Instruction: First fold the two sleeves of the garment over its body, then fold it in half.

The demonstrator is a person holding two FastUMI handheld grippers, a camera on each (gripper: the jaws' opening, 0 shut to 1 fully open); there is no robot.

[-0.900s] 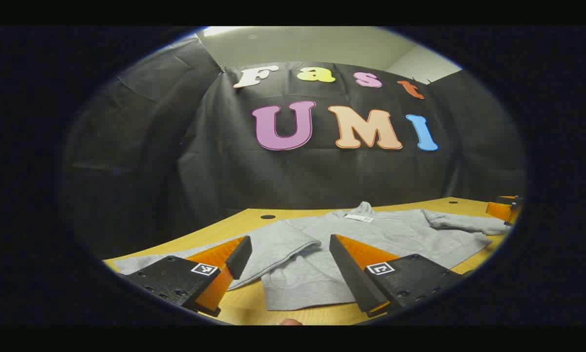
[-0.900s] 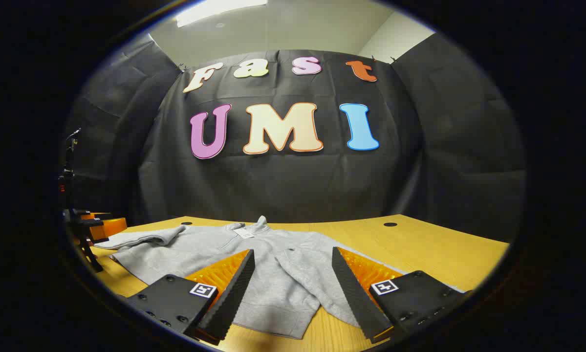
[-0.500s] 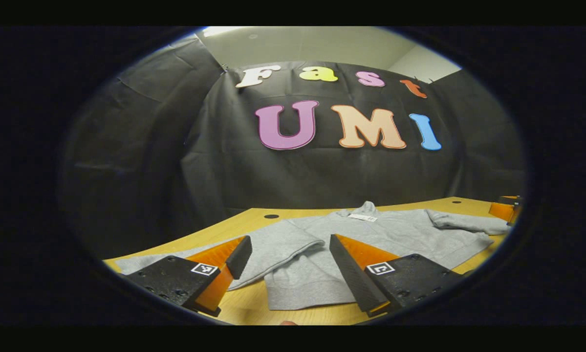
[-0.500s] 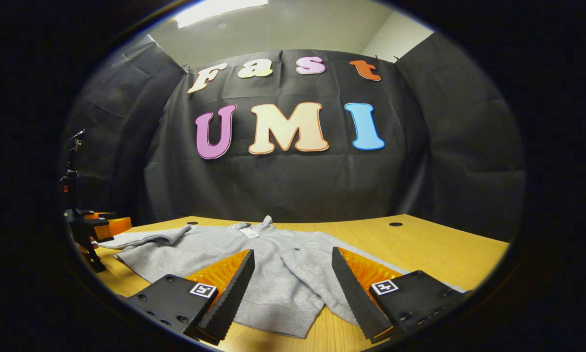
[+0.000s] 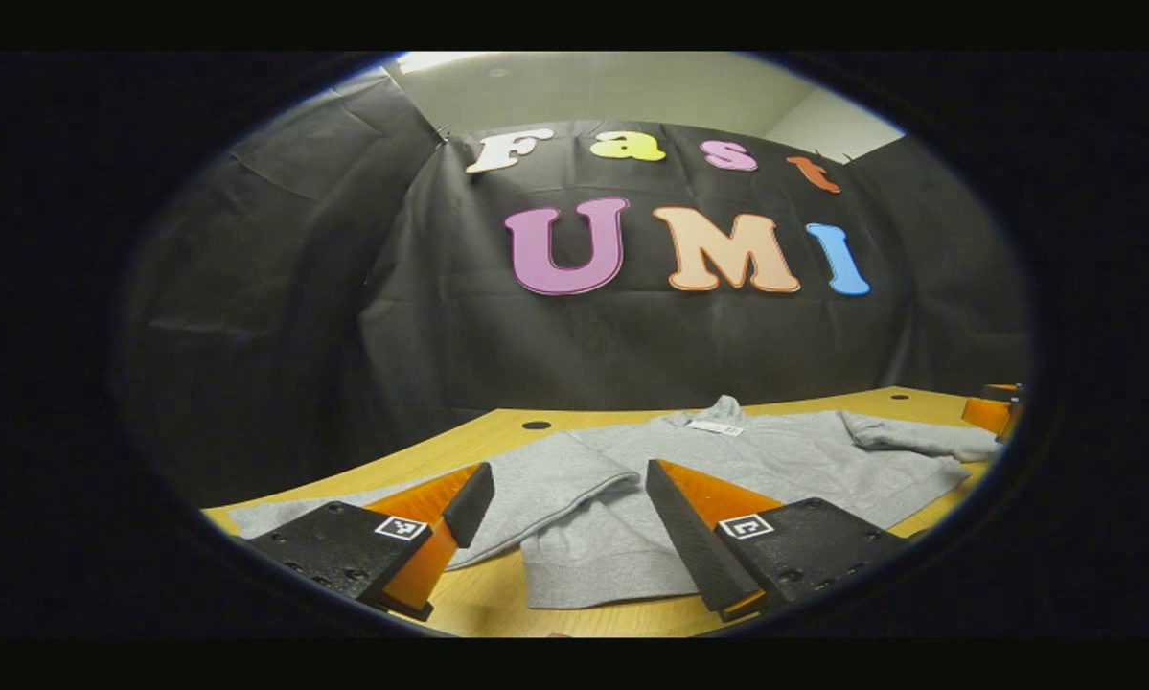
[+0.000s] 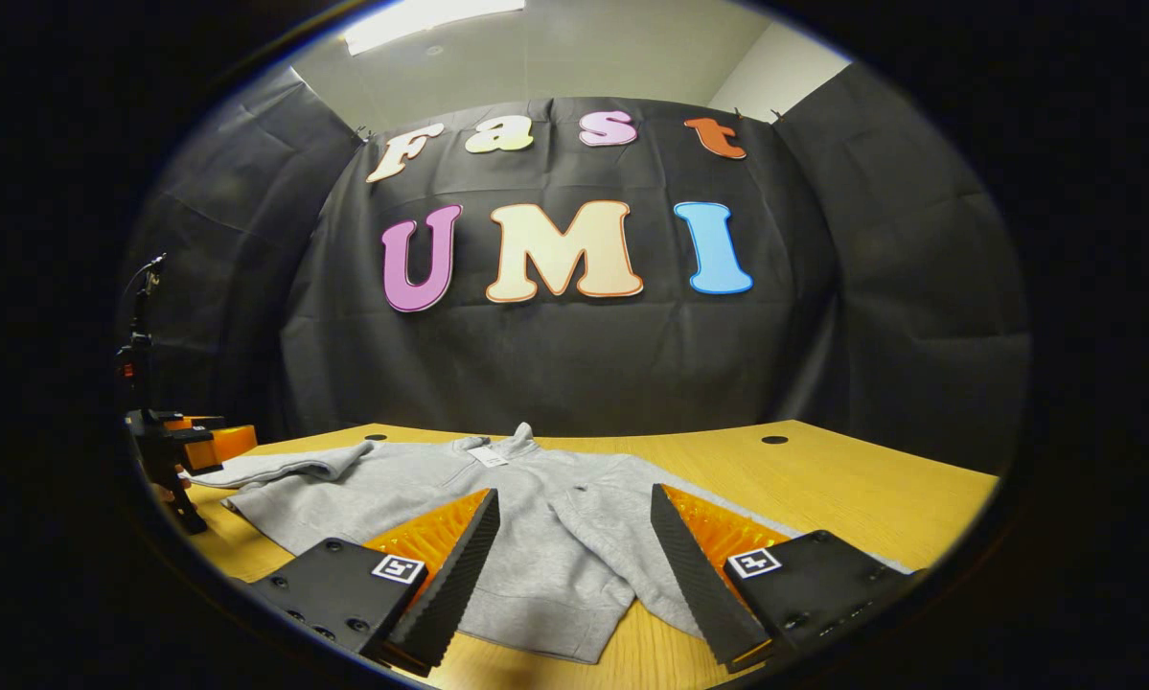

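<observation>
Left gripper view puts the garment (image 5: 727,460) flat on the bench (image 5: 497,431) at our 12 to 2 o'clock, its near sleeve (image 5: 536,489) running toward 9 between the wide-open, empty left hand-held gripper (image 5: 564,522); our right hand-held gripper (image 6: 574,556) likewise gapes empty.

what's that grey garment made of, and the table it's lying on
Grey garment: looks like soft knit fleece or jersey cotton, matte, heathered, with a ribbed hem band. Table: looks like wood or wood-grain laminate, smooth, light yellow-brown with faint grain lines; which one cannot be told.
</observation>
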